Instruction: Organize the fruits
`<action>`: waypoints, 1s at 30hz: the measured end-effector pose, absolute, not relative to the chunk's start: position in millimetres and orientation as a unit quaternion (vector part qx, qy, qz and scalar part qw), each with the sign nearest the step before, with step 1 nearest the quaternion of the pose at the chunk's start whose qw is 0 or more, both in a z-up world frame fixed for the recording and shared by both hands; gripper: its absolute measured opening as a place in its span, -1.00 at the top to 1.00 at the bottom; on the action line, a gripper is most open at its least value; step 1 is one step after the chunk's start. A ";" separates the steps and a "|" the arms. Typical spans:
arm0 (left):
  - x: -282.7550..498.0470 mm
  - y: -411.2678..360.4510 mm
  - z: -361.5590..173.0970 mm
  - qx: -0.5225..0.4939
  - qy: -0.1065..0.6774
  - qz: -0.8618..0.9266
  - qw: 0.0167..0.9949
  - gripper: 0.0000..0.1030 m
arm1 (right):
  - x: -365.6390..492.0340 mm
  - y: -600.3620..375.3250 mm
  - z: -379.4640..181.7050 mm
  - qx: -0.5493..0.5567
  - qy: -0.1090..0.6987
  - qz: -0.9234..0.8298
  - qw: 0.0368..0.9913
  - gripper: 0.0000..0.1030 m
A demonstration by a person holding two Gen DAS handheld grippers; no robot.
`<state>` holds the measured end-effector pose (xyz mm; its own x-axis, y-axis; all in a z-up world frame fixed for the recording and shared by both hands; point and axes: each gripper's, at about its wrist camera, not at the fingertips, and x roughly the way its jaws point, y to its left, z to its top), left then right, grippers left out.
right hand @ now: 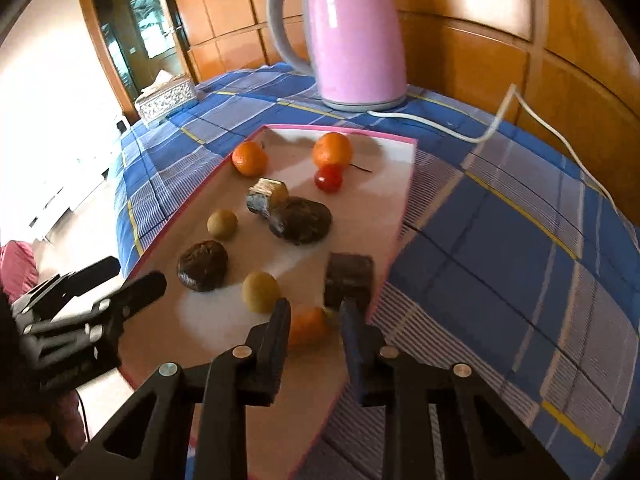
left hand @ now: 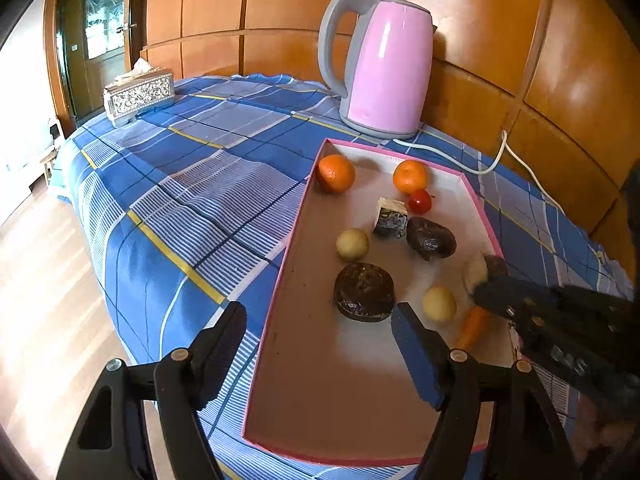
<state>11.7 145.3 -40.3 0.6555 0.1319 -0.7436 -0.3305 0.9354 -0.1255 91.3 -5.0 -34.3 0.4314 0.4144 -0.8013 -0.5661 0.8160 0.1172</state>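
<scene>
Right claw (right hand: 314, 312) clamped on carrot (right hand: 308, 326) at tray's (right hand: 404, 200) near edge; left claw (left hand: 320, 332) apart, empty, straddling tray's left rim.

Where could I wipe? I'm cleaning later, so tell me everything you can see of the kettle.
The kettle has a glossy pink body with a grey handle, lid rim and base, plastic by the look. It stands upright, lid shut, on the blue checked cloth, behind the tray and close to the wooden wall. A white cord trails from its base. Nothing else touches it.
</scene>
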 end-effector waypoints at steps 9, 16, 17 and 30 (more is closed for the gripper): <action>11.3 142.0 -37.8 -0.124 0.392 0.124 0.903 -0.47 | 91.2 2.2 -27.1 -0.056 0.439 0.301 0.845 0.51; 7.9 130.3 -30.7 -0.114 0.385 0.113 0.909 -0.49 | 66.8 -18.7 -14.6 -0.038 0.416 0.272 0.867 0.50; 7.3 128.2 -29.6 -0.113 0.384 0.111 0.910 -0.49 | 64.4 -21.4 -13.1 -0.038 0.412 0.267 0.870 0.44; -21.8 106.1 -14.6 -0.077 0.366 0.109 0.921 -0.99 | 24.0 -74.0 -7.0 -0.016 0.367 0.134 0.920 -0.23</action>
